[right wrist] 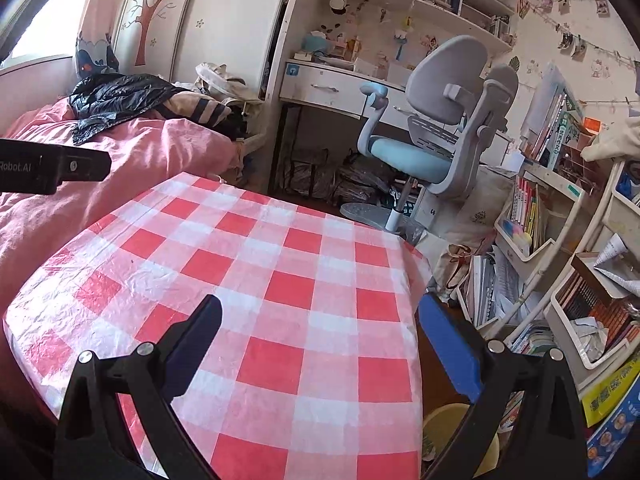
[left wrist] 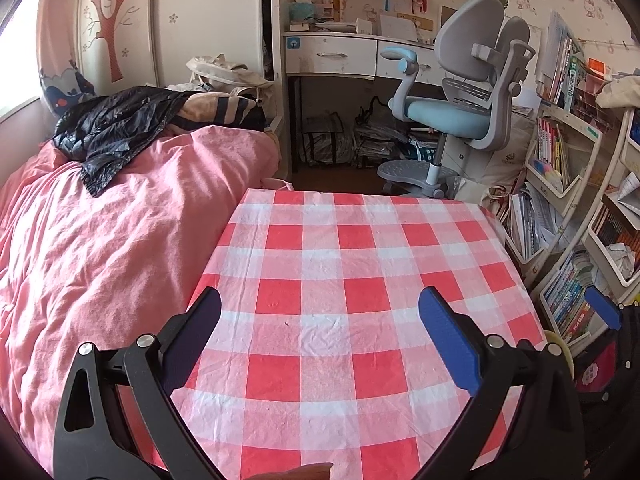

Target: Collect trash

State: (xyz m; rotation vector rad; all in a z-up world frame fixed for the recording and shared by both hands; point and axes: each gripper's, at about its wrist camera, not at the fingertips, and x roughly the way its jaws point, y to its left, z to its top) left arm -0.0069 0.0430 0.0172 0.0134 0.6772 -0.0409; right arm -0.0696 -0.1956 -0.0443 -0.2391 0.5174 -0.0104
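My left gripper [left wrist: 320, 298] hangs open over the red-and-white checked tablecloth [left wrist: 340, 264], and nothing is between its fingers. My right gripper [right wrist: 320, 304] also stands wide open and empty, over the table's right edge. A yellow bin [right wrist: 460, 436] sits on the floor below its right finger. The bin's rim [left wrist: 560, 348] also shows in the left wrist view, beside a blue finger [left wrist: 604, 308] of the right gripper. The cloth carries only a tiny dark speck [left wrist: 286, 324]. I see no other loose trash on it.
A bed with a pink cover [left wrist: 100, 240] adjoins the table on the left, and a black plastic bag [left wrist: 116, 128] lies on it. A grey-and-blue desk chair [left wrist: 460, 112] and a desk stand behind. Crowded bookshelves [right wrist: 560, 240] line the right side.
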